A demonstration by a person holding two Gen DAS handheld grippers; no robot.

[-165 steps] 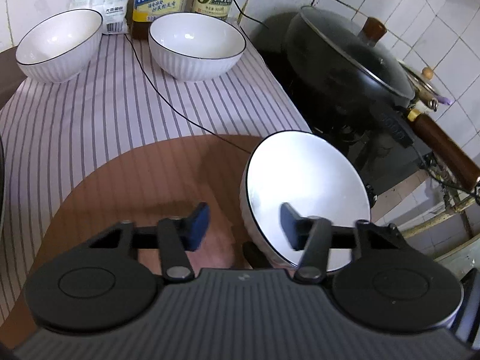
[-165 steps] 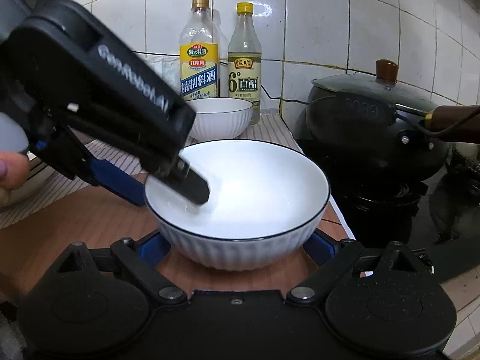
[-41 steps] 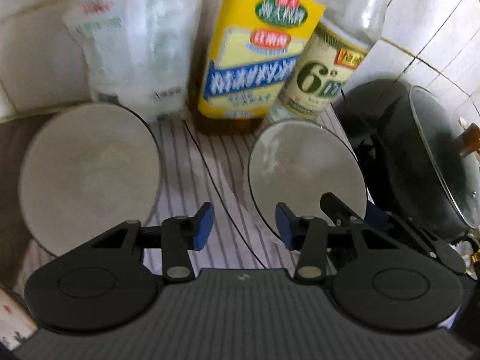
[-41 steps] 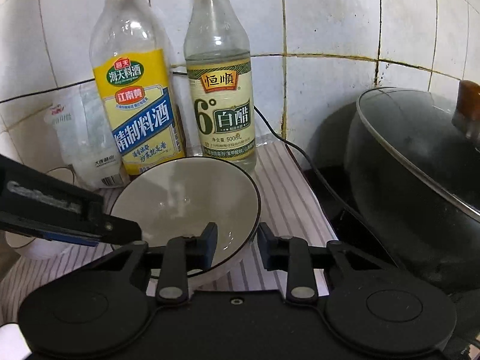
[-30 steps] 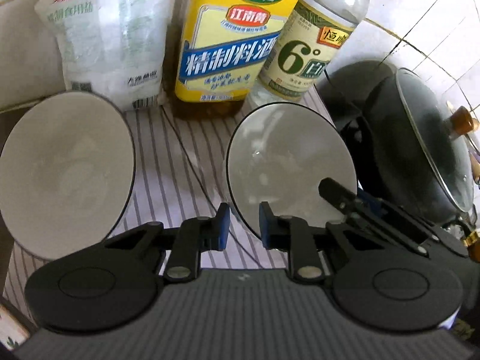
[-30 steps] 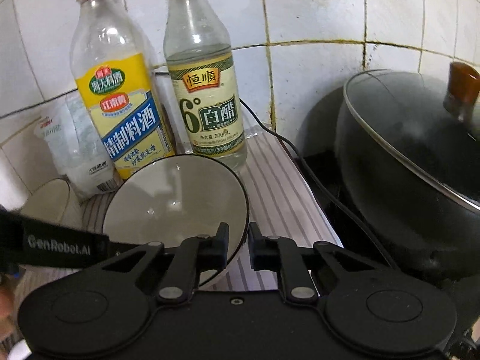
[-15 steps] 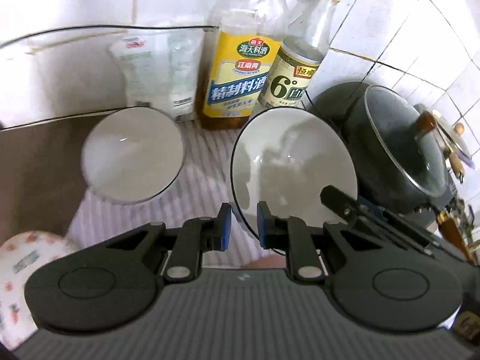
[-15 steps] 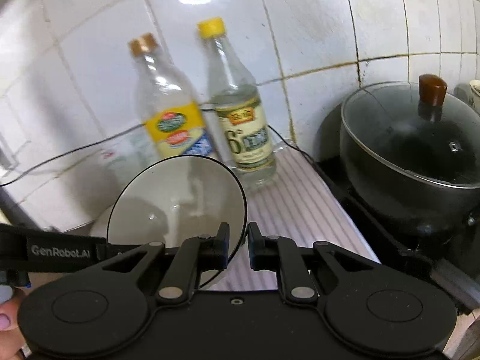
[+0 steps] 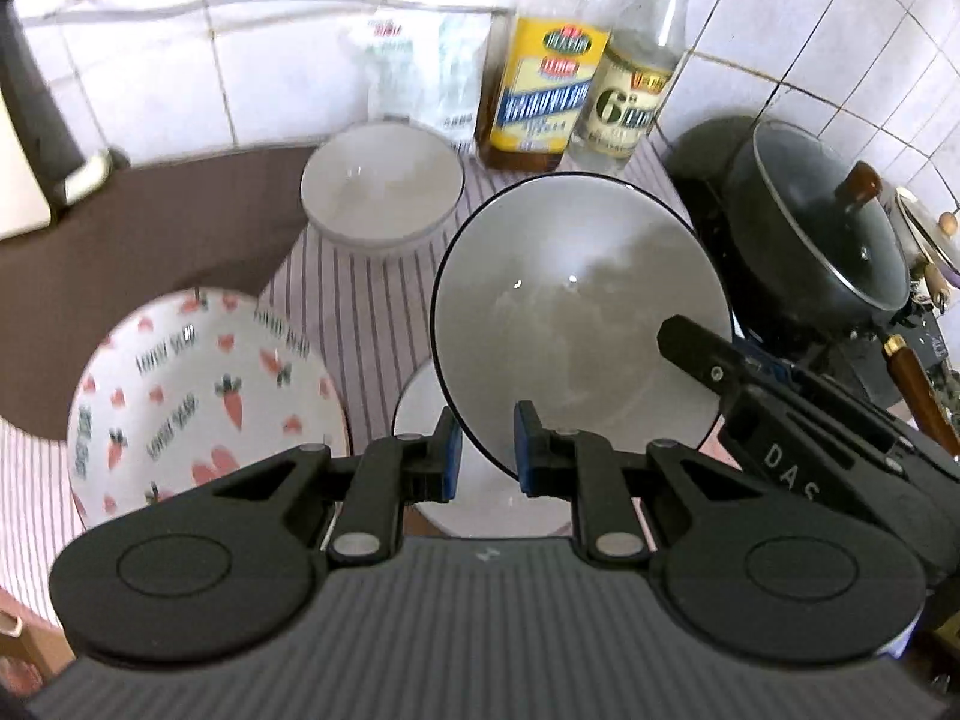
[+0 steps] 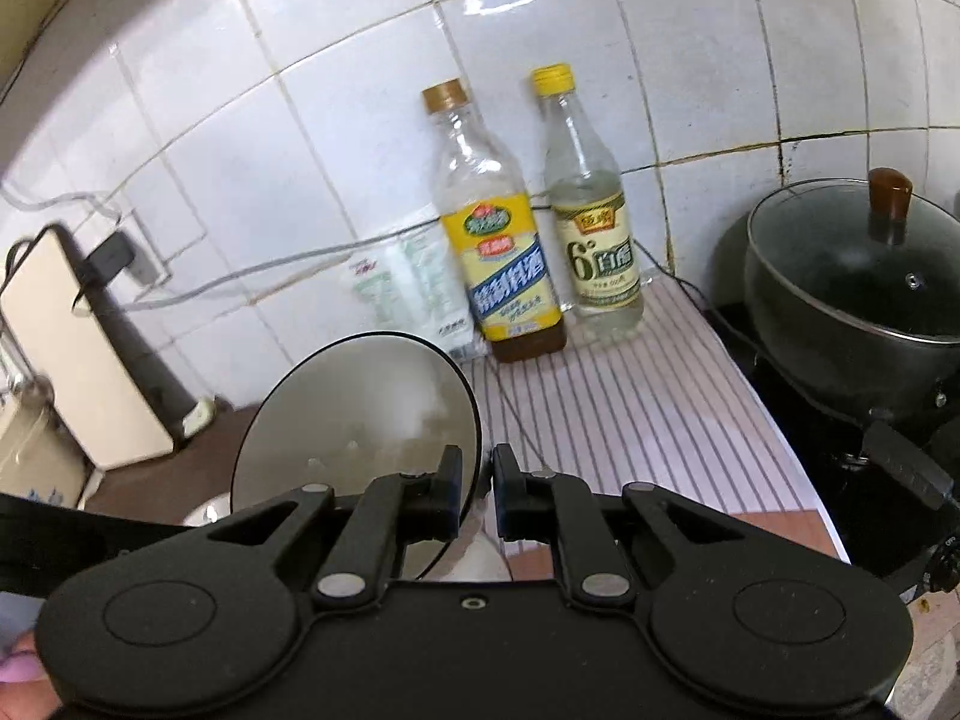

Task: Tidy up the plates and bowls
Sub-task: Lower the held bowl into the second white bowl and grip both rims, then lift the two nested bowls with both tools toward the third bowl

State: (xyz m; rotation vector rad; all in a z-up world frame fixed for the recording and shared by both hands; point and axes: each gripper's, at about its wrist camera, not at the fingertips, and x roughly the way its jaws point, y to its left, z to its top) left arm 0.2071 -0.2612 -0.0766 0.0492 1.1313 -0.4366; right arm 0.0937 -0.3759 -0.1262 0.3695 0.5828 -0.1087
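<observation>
A white bowl with a dark rim hangs tilted above the counter, held from two sides. My left gripper is shut on its near rim. My right gripper is shut on the opposite rim of this bowl, and it shows in the left wrist view as a black arm. Under the held bowl a second white bowl rests on the counter, partly hidden. A third white bowl stands further back on the striped cloth. A carrot-patterned plate lies at the left.
Two bottles and a white bag stand against the tiled wall. A lidded black pot sits on the stove at the right. A cream appliance with a plug and cable stands at the left. A person's fingertip shows bottom left.
Both grippers have risen and drawn back from the wall with the bowl between them. The bottles look further off, and the carrot plate and the lower bowl have come into view.
</observation>
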